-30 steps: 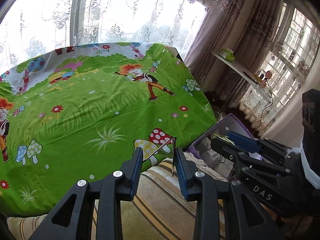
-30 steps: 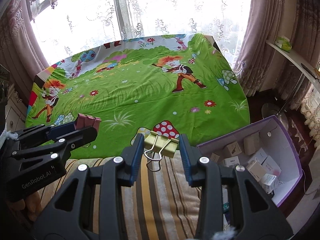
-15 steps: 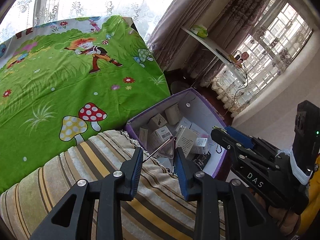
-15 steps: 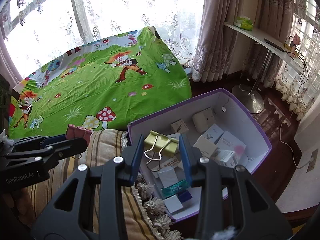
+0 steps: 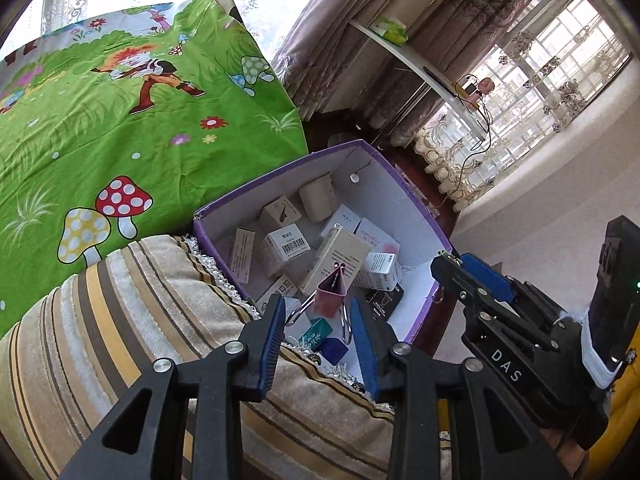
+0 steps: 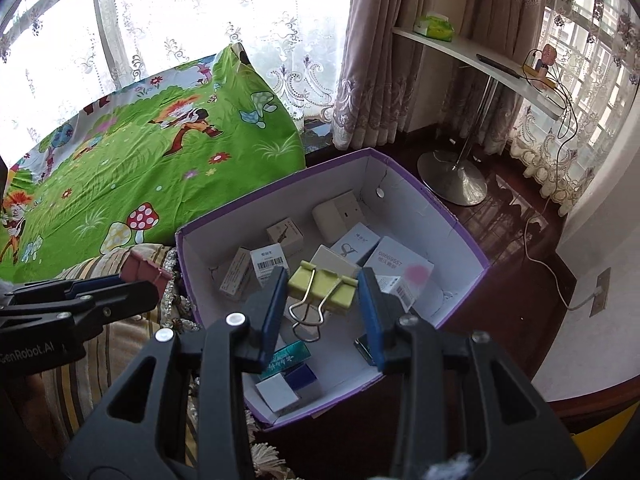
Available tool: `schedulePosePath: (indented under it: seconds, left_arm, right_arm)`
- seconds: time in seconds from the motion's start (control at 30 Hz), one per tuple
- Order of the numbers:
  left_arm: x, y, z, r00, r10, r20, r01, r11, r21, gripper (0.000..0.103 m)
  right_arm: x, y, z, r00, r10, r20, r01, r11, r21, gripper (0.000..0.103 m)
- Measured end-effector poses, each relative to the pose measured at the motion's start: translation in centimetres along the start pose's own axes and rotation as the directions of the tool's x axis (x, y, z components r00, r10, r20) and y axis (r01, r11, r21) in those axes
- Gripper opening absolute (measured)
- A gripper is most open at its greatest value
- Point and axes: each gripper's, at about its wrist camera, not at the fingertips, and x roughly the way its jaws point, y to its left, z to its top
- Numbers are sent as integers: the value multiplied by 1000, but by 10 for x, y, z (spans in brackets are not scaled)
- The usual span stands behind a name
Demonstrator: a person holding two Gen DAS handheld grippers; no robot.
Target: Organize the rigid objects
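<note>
My left gripper (image 5: 320,312) is shut on a pink binder clip (image 5: 332,294) and holds it over the near edge of a purple-rimmed box (image 5: 280,172). My right gripper (image 6: 324,292) is shut on a yellow binder clip (image 6: 322,286) and holds it above the same box (image 6: 460,220). The box holds several small cartons. The right gripper also shows at the right of the left wrist view (image 5: 448,264). The left gripper with its pink clip (image 6: 144,270) shows at the left of the right wrist view.
A striped plush cushion (image 5: 140,340) lies under the grippers, left of the box. A green cartoon-print sheet (image 5: 100,120) covers the surface behind. A white shelf (image 6: 480,60) on a metal stand, curtains and dark wood floor (image 6: 520,300) lie to the right.
Both grippers have swung right from over the green sheet to over the box, each still holding its clip. The pink clip now shows edge-on in the left wrist view.
</note>
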Motion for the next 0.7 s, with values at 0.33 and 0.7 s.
schedulePosePath:
  seconds: [0.33,0.7]
  left_arm:
    - [-8,5,-21,1000,-26,-11,25,998,-53,65]
    - [-9,-10,-36,999,32,19,-33,999,25,83]
  right_arm:
    - [-16,-1,-7,999,-44,8,43,999,28,71]
    - [-25,0,-24,997,-71,-8,72,994,79,76]
